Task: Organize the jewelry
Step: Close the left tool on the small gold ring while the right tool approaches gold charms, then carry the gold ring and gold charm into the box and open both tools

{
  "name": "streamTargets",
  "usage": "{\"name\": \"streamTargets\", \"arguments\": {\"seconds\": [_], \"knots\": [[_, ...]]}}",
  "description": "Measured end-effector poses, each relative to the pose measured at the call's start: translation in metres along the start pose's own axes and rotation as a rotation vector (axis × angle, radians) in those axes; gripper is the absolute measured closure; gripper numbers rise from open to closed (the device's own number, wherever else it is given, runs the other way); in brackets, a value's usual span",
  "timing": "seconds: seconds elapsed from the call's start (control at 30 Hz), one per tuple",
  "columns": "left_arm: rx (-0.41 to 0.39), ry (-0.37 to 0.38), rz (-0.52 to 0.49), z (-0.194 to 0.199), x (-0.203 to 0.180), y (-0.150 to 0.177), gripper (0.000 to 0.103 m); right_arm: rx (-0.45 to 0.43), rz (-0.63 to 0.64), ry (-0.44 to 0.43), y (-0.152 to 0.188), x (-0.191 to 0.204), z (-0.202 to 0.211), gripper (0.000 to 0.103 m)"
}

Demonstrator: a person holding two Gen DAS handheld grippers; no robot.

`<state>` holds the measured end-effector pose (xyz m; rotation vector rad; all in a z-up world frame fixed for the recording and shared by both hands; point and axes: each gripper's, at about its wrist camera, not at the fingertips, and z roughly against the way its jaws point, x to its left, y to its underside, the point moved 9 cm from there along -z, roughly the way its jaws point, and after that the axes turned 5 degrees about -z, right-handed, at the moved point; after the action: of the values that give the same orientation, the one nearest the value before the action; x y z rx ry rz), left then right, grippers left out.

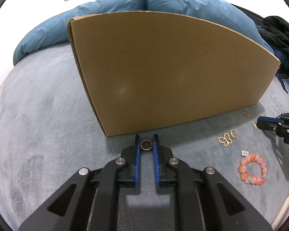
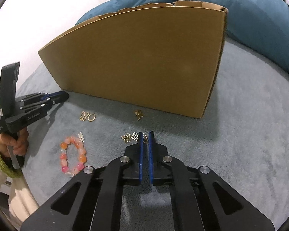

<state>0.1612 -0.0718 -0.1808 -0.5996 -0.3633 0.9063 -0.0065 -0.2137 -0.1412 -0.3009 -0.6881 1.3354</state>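
A grey fleece bed (image 1: 38, 115) carries everything, with a blue duvet (image 1: 106, 5) bunched along its far side and a white wall behind. A tall cardboard box (image 1: 163, 71) stands upright on the bed, directly beyond both grippers; its open top shows only from the right wrist, and what it holds is hidden.

The left gripper (image 1: 146, 144) is nearly closed on a small gold ring (image 1: 146, 144), which sits between its blue pads just short of the box's base. A hand (image 2: 11, 144) in a green sleeve holds that gripper.

The right gripper (image 2: 145, 137) is pressed to its narrowest, with a small gold chain piece (image 2: 145, 137) caught between its tips. Just left of those tips lie a silver clasp (image 2: 135, 136) and a gold cluster (image 2: 125, 137).

Further left, a pink bead bracelet (image 2: 73, 156) lies flat with a small silver piece (image 2: 81, 136) touching it. Beyond it rest a gold butterfly (image 2: 83, 115) and a gold hoop (image 2: 91, 117), side by side. A gold charm (image 2: 138, 114) lies near the box; its shape is hard to make out.
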Motion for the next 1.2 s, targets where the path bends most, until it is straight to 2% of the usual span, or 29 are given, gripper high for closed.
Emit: {"name": "streamTargets", "arguments": {"seconds": [0.47, 0.7, 0.97, 1.07, 1.2], "knots": [[-0.008, -0.003, 0.002, 0.000, -0.001, 0.000, 0.092, -0.064, -0.094, -0.059, -0.005, -0.013, 0.035, 0.103], [-0.063, -0.007, 0.017, 0.018, 0.000, -0.005, 0.092, -0.097, -0.080, -0.053, -0.004, -0.015, 0.062, 0.103], [-0.123, -0.020, -0.017, 0.061, -0.007, -0.011, 0.092, -0.162, -0.034, -0.063, -0.017, 0.003, 0.094, 0.103], [-0.174, -0.011, -0.013, 0.088, -0.009, -0.025, 0.092, -0.194, -0.020, -0.078, -0.027, 0.012, 0.107, 0.103], [-0.269, 0.018, -0.013, 0.130, -0.016, -0.060, 0.092, -0.248, -0.003, -0.118, -0.052, 0.027, 0.127, 0.103]]}}
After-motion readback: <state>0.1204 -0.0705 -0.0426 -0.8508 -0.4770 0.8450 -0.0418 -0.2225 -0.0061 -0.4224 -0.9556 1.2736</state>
